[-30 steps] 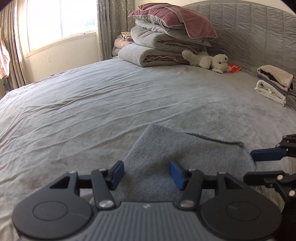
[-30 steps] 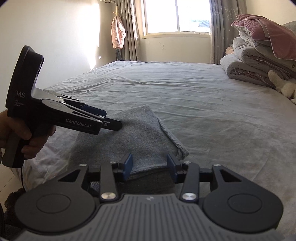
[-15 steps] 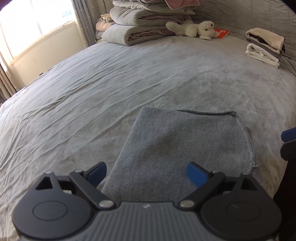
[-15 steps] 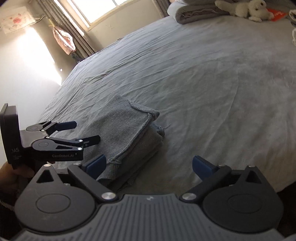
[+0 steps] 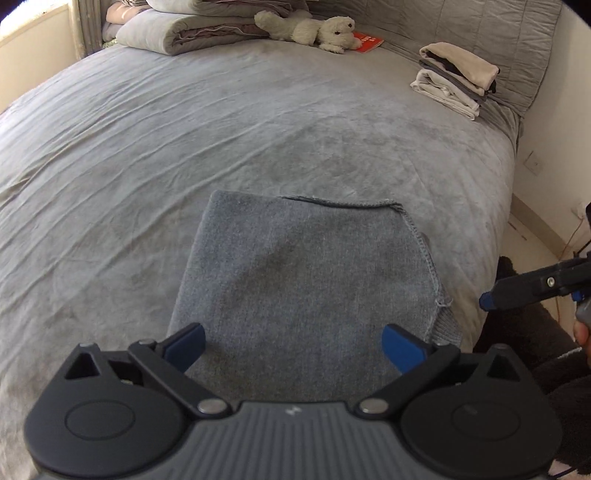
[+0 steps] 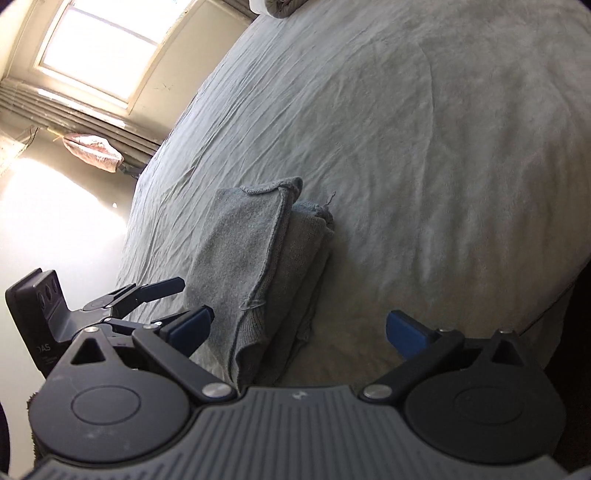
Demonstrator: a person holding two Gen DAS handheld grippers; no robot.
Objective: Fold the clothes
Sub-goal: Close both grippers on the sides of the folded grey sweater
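Left wrist view: the left gripper (image 5: 293,345) has spread from a narrow gap to fully wide and is opening yet – nothing pinched. Under it the folded grey garment (image 5: 306,280) lies flat at the near edge of the bed (image 5: 258,122).

Right wrist view: the right gripper (image 6: 297,328) has rolled and gapes wide, empty – the garment (image 6: 255,258), stacked in layers, lies ahead.

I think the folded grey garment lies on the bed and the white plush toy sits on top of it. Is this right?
Not quite. The folded grey garment does lie on the bed, but the left wrist view shows the white plush toy far from it, beside the stacked bedding.
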